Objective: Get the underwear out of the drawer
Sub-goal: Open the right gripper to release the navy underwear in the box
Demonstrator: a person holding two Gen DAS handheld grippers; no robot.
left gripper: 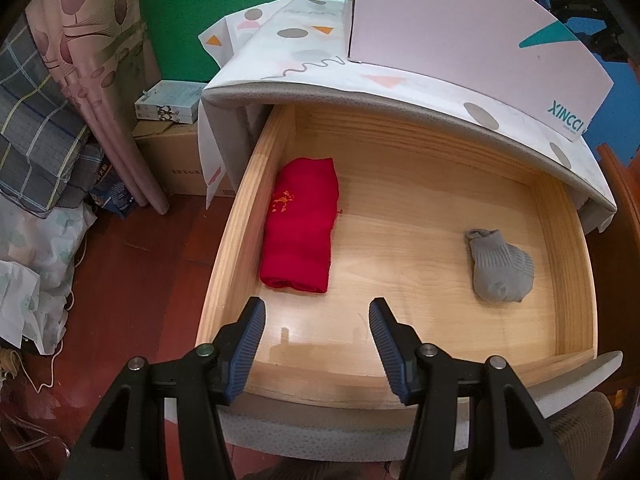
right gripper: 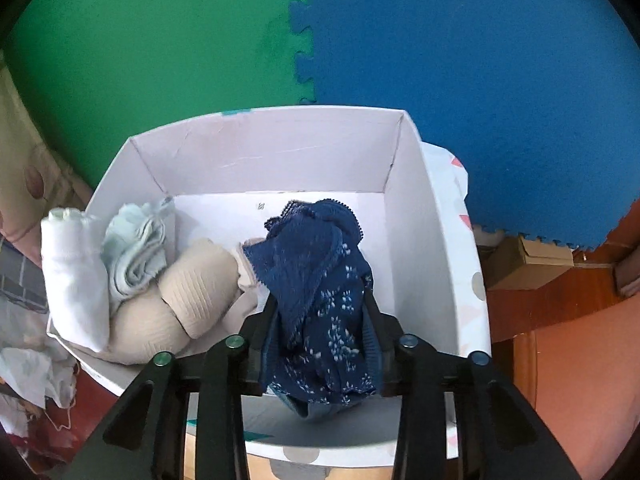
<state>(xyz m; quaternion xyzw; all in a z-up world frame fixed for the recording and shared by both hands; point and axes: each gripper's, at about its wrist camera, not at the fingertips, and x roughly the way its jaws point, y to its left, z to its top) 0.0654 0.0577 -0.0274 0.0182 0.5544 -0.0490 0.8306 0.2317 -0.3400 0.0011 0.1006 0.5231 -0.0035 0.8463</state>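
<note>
My right gripper (right gripper: 320,300) hangs over a white box (right gripper: 436,240). A navy lace underwear (right gripper: 320,264) with small pale flowers fills the gap between its jaws and touches both fingers. The cloth hides the fingertips and droops into the box. My left gripper (left gripper: 316,312) is open and holds nothing, above the front of the open wooden drawer (left gripper: 240,208). In the drawer, a folded red garment (left gripper: 300,224) lies at the left and a grey sock (left gripper: 500,268) at the right.
The box also holds a white roll (right gripper: 76,276), a pale green cloth (right gripper: 136,248) and beige ribbed pieces (right gripper: 192,288). It stands on the patterned cabinet top (left gripper: 304,56). Cardboard boxes (left gripper: 176,152) and bedding (left gripper: 36,128) sit on the floor at the left.
</note>
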